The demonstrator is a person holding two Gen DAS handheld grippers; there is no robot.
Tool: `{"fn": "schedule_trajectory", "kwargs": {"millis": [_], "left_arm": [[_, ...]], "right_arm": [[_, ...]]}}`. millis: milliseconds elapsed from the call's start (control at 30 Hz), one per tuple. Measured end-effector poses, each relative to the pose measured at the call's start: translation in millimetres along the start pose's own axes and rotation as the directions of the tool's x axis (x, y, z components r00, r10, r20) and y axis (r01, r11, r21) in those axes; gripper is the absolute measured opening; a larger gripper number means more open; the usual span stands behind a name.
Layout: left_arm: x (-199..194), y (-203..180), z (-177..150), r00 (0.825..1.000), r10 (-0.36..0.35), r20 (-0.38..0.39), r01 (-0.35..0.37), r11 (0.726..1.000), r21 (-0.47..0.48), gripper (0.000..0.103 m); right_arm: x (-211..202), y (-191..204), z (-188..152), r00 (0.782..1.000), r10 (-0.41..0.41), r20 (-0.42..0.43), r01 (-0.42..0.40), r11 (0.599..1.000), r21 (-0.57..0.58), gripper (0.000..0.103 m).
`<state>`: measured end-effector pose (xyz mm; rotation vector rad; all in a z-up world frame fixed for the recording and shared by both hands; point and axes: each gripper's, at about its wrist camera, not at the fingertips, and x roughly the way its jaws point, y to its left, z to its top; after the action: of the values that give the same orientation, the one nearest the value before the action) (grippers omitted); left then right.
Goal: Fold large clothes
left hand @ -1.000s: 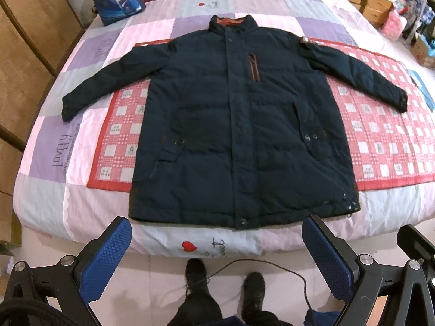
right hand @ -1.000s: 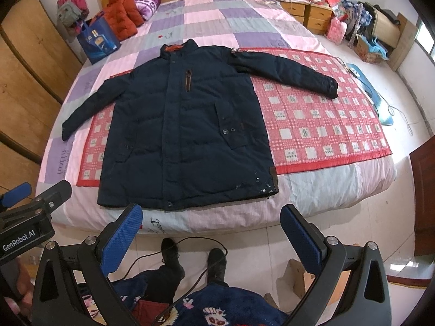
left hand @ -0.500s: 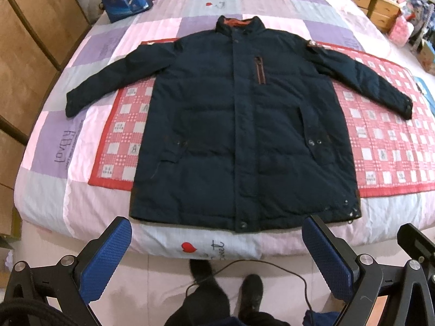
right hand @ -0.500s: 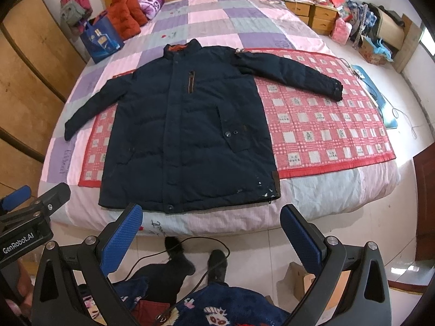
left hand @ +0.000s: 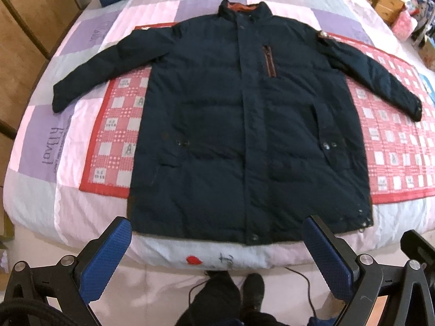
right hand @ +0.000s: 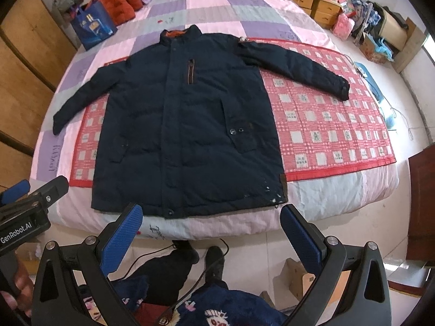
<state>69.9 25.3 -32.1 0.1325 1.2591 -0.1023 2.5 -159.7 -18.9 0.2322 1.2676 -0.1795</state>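
I hold my left gripper (left hand: 217,255) low at the bottom of its view, over the floor in front of the bed (left hand: 68,212), and its jaws stand wide apart with nothing between them. The blue pads (left hand: 104,259) point up toward the hem of the jacket (left hand: 244,135) but do not touch it. My right gripper (right hand: 212,241) sits the same way at the bottom of its own view, jaws wide and empty, its fingertips just under the bed edge in the picture. In the lower left of the right view I see the left gripper from the side, with my hand (right hand: 19,290) on its handle.

Between the jaws, at the bottom centre, are my dark shoes (right hand: 214,258) and a black cable (right hand: 152,255) on the pale floor. A blue bag (right hand: 92,27) stands at the upper left on the bed, beside an orange garment (right hand: 122,2). Wooden drawers (right hand: 320,8) are at the upper right, with mixed things around them. Wooden cabinet doors (right hand: 24,62) fill the left edge.

The jacket is dark navy and lies flat, front up, in the middle of both views, closed, with both sleeves spread outward. It rests partly on a red checked mat (right hand: 326,125) that lies on the patchwork bed cover. The collar (right hand: 179,34) shows an orange lining, and a brown zip strip (right hand: 191,72) is on the chest.
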Motion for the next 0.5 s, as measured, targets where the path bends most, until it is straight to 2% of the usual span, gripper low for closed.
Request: {"fn": "schedule_trajectory", "kwargs": {"millis": [167, 300, 400, 500], "left_arm": [[31, 19, 27, 1.000, -0.007, -0.029, 0.007, 1.000, 0.010, 0.103], [58, 34, 52, 1.000, -0.008, -0.027, 0.008, 1.000, 0.026, 0.103], [77, 41, 65, 1.000, -0.015, -0.024, 0.016, 0.999, 0.027, 0.103], [107, 45, 76, 1.000, -0.014, -0.020, 0.014, 1.000, 0.018, 0.103]], "right_arm": [[30, 22, 30, 0.999, -0.013, -0.032, 0.013, 1.000, 0.000, 0.103], [52, 35, 54, 1.000, -0.013, -0.025, 0.013, 1.000, 0.021, 0.103], [66, 39, 71, 1.000, -0.005, 0.012, 0.004, 0.999, 0.042, 0.103], [82, 38, 82, 0.996, -0.035, 0.087, 0.033, 0.999, 0.021, 0.103]]}}
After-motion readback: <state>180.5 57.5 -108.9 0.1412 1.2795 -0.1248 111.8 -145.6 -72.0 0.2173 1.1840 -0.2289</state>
